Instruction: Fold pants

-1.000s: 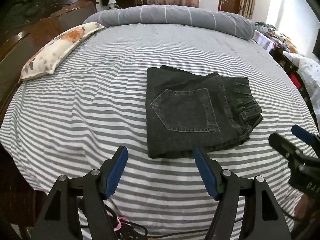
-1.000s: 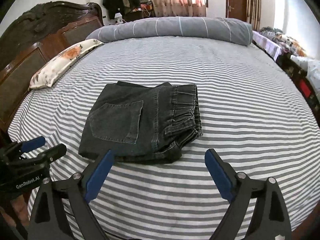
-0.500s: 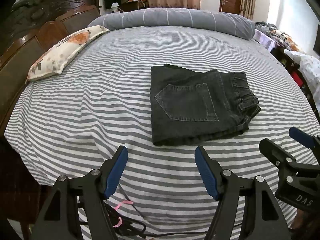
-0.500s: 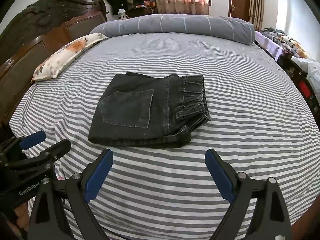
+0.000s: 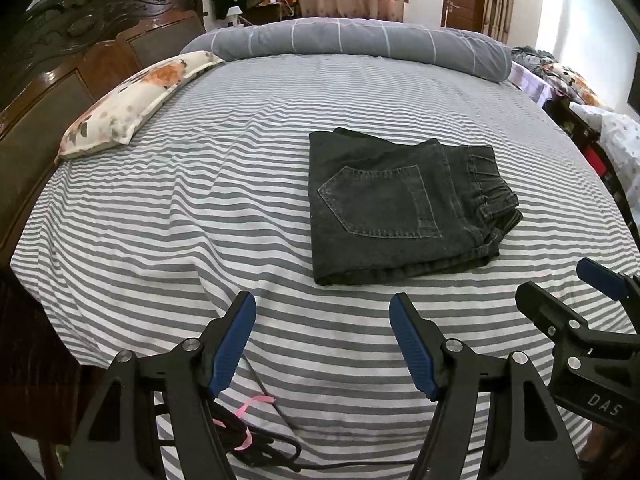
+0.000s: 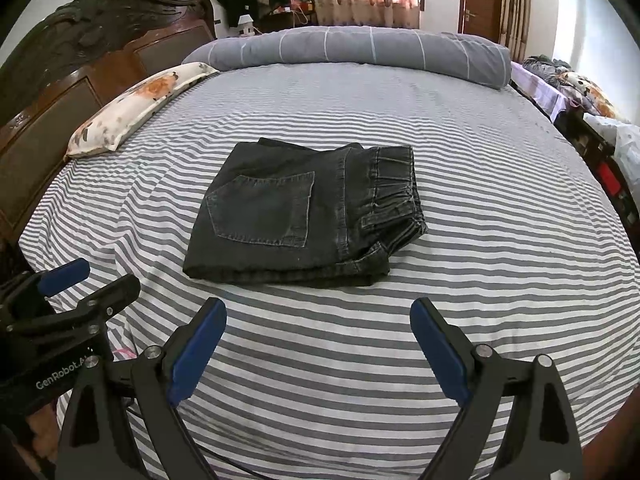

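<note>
Neatly folded pants point(image 5: 394, 204) lie on bed point(image 5: 200, 208)

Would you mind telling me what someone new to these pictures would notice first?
The dark folded pants stand out, lying in a compact stack mid-bed on the grey-and-white striped sheet, back pocket up. Next come the blue-padded left gripper and right gripper, both open, held short of the pants. A floral pillow lies by the carved wooden headboard.

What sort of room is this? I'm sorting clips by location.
Most likely a home bedroom: a bed with a grey-and-white striped sheet, a carved dark wooden headboard, a floral pillow, and folded black denim pants lying on the bed.
</note>
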`<act>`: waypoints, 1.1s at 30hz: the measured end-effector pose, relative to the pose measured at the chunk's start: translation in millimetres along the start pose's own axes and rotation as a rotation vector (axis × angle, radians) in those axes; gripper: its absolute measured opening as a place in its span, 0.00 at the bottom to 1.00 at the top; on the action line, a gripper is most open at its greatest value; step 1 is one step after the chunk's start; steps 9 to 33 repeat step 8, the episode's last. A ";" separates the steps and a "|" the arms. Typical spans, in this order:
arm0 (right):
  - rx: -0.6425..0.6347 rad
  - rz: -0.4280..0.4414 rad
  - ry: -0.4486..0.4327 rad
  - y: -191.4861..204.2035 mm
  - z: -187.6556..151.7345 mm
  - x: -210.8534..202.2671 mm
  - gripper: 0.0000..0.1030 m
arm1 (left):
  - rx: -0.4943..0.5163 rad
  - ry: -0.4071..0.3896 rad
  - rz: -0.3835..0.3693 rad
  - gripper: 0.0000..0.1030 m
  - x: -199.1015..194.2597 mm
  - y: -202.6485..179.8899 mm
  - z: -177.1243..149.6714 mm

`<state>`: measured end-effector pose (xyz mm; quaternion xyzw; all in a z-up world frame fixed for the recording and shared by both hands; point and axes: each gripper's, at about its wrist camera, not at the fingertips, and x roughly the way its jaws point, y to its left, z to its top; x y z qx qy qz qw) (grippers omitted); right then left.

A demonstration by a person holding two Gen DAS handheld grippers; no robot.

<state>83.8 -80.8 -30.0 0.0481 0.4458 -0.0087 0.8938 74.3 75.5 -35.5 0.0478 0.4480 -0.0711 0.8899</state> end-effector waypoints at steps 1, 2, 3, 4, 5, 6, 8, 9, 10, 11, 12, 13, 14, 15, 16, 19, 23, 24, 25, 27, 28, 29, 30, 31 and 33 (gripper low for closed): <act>0.000 -0.001 0.003 0.4 -0.5 0.5 0.89 | 0.004 0.001 0.000 0.68 0.2 -0.3 -0.3; 0.000 -0.002 0.005 0.9 -1.0 0.5 0.89 | 0.008 -0.001 -0.003 0.68 0.1 -0.7 -0.7; -0.001 -0.003 0.005 1.9 -1.5 0.9 0.89 | 0.013 -0.003 -0.006 0.68 -0.1 -1.1 -1.2; -0.002 -0.005 0.007 2.7 -1.9 1.3 0.89 | 0.017 -0.002 -0.006 0.68 0.1 -1.7 -1.7; -0.004 -0.008 0.009 2.9 -1.8 1.7 0.89 | 0.017 -0.002 -0.007 0.68 0.4 -1.9 -1.8; -0.003 -0.009 0.010 3.6 -1.7 2.2 0.89 | 0.019 0.000 -0.014 0.68 0.9 -2.0 -2.0; 0.001 -0.009 0.010 3.7 -1.1 3.1 0.89 | 0.024 0.003 -0.023 0.68 2.2 -2.3 -1.9; 0.001 -0.009 0.010 3.7 -1.1 3.1 0.89 | 0.024 0.003 -0.023 0.68 2.2 -2.3 -1.9; 0.001 -0.009 0.010 3.7 -1.1 3.1 0.89 | 0.024 0.003 -0.023 0.68 2.2 -2.3 -1.9; 0.001 -0.009 0.010 3.7 -1.1 3.1 0.89 | 0.024 0.003 -0.023 0.68 2.2 -2.3 -1.9; 0.001 -0.009 0.010 3.7 -1.1 3.1 0.89 | 0.024 0.003 -0.023 0.68 2.2 -2.3 -1.9; 0.001 -0.009 0.010 3.7 -1.1 3.1 0.89 | 0.024 0.003 -0.023 0.68 2.2 -2.3 -1.9; 0.001 -0.009 0.010 3.7 -1.1 3.1 0.89 | 0.024 0.003 -0.023 0.68 2.2 -2.3 -1.9; 0.001 -0.009 0.010 3.7 -1.1 3.1 0.89 | 0.024 0.003 -0.023 0.68 2.2 -2.3 -1.9; 0.001 -0.009 0.010 3.7 -1.1 3.1 0.89 | 0.024 0.003 -0.023 0.68 2.2 -2.3 -1.9; 0.001 -0.009 0.010 3.7 -1.1 3.1 0.89 | 0.024 0.003 -0.023 0.68 2.2 -2.3 -1.9; 0.001 -0.009 0.010 3.7 -1.1 3.1 0.89 | 0.024 0.003 -0.023 0.68 2.2 -2.3 -1.9; 0.001 -0.009 0.010 3.7 -1.1 3.1 0.89 | 0.024 0.003 -0.023 0.68 2.2 -2.3 -1.9; 0.001 -0.009 0.010 3.7 -1.1 3.1 0.89 | 0.024 0.003 -0.023 0.68 2.2 -2.3 -1.9; 0.001 -0.009 0.010 3.7 -1.1 3.1 0.89 | 0.024 0.003 -0.023 0.68 2.2 -2.3 -1.9; 0.001 -0.009 0.010 3.7 -1.1 3.1 0.89 | 0.024 0.003 -0.023 0.68 2.2 -2.3 -1.9; 0.001 -0.009 0.010 3.7 -1.1 3.1 0.89 | 0.024 0.003 -0.023 0.68 2.2 -2.3 -1.9; 0.001 -0.009 0.010 3.7 -1.1 3.1 0.89 | 0.024 0.003 -0.023 0.68 2.2 -2.3 -1.9; 0.001 -0.009 0.010 3.7 -1.1 3.1 0.89 | 0.024 0.003 -0.023 0.68 2.2 -2.3 -1.9; 0.001 -0.009 0.010 3.7 -1.1 3.1 0.89 | 0.024 0.003 -0.023 0.68 2.2 -2.3 -1.9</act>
